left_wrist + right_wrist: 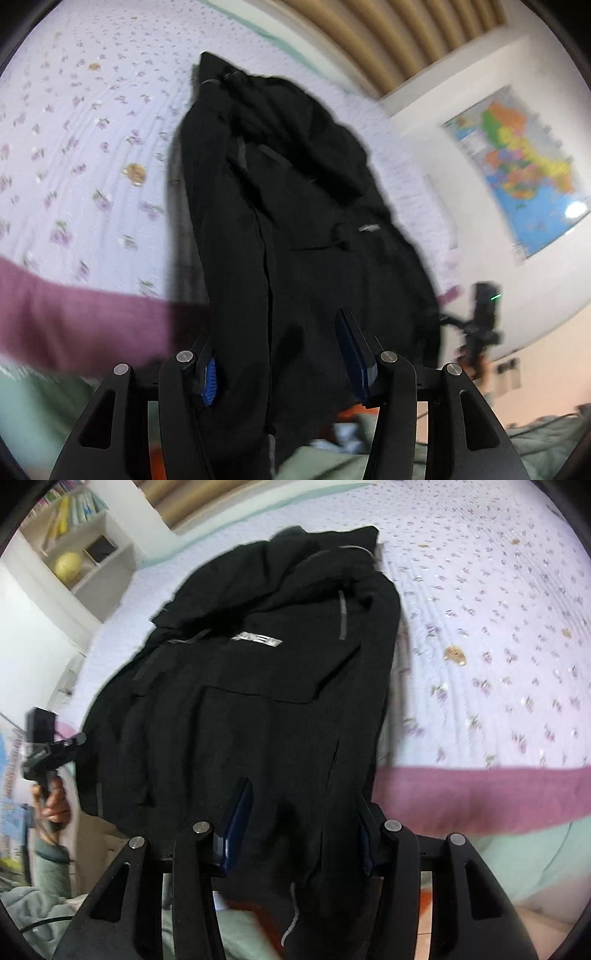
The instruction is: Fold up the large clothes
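A large black jacket (295, 206) with grey trim lies bunched on the floral bedspread (92, 147) and hangs over its near edge. In the left wrist view the left gripper (280, 354) stands with its jaws apart and black cloth between the blue pads (351, 350). In the right wrist view the jacket (251, 686) shows a grey label. The right gripper (303, 830) also has its jaws apart with jacket cloth draped between the fingers. Both views are motion-blurred.
A mauve band of the bedding (480, 794) runs along the near bed edge. A wall map (517, 170) hangs on the right in the left view. A shelf with books and a yellow ball (68, 566) stands behind the bed. The other handheld gripper (40, 753) shows at the left.
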The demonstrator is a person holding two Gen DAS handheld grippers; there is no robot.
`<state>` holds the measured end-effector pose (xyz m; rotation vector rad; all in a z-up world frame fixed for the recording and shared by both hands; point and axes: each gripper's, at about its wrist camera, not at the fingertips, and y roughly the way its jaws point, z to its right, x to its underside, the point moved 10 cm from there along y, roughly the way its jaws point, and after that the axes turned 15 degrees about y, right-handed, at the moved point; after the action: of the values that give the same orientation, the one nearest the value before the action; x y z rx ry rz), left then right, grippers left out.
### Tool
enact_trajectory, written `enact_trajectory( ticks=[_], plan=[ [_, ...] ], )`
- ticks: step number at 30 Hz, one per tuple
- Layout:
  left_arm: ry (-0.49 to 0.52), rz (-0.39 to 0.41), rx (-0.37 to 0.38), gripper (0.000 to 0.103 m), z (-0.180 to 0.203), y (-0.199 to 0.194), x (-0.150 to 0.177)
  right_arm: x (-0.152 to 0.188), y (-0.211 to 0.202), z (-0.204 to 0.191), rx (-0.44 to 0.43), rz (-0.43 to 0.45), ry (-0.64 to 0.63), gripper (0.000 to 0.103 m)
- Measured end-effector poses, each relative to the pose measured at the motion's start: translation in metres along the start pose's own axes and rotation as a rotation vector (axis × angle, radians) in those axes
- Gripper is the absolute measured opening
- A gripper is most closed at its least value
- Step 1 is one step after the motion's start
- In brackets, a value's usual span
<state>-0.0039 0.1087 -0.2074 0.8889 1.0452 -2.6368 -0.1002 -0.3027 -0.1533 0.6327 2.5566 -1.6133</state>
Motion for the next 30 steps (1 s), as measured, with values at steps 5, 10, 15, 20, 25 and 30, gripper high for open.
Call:
enact_trajectory(
  ticks=[5, 10, 15, 20, 25, 30],
  plan=[
    [-0.116, 0.163, 0.235, 0.054, 0.017, -0.017, -0.015, -0.009, -0.009, -0.005, -0.200, 0.019, 0.136, 0.054],
    [-0.102, 0.059, 0.081, 0.054, 0.011, -0.007, 0.016, 0.007, 0.004, 0.018, -0.010, -0.001, 0.096, 0.054],
    [-0.085, -0.013, -0.062, 0.016, 0.000, -0.003, 0.044, 0.026, 0.022, 0.024, 0.133, -0.034, 0.002, 0.033],
    [-0.069, 0.059, -0.066, 0.011, 0.004, -0.022, 0.018, 0.009, 0.000, 0.005, 0.142, 0.041, -0.063, 0.021],
    [-0.029, 0.148, -0.011, 0.011, 0.015, -0.046, -0.034, -0.030, -0.037, -0.011, 0.056, 0.134, -0.058, 0.021],
    [-0.019, 0.214, 0.022, 0.011, 0.009, -0.058, -0.085, -0.084, -0.059, -0.020, -0.041, 0.201, -0.010, 0.021]
  ],
)
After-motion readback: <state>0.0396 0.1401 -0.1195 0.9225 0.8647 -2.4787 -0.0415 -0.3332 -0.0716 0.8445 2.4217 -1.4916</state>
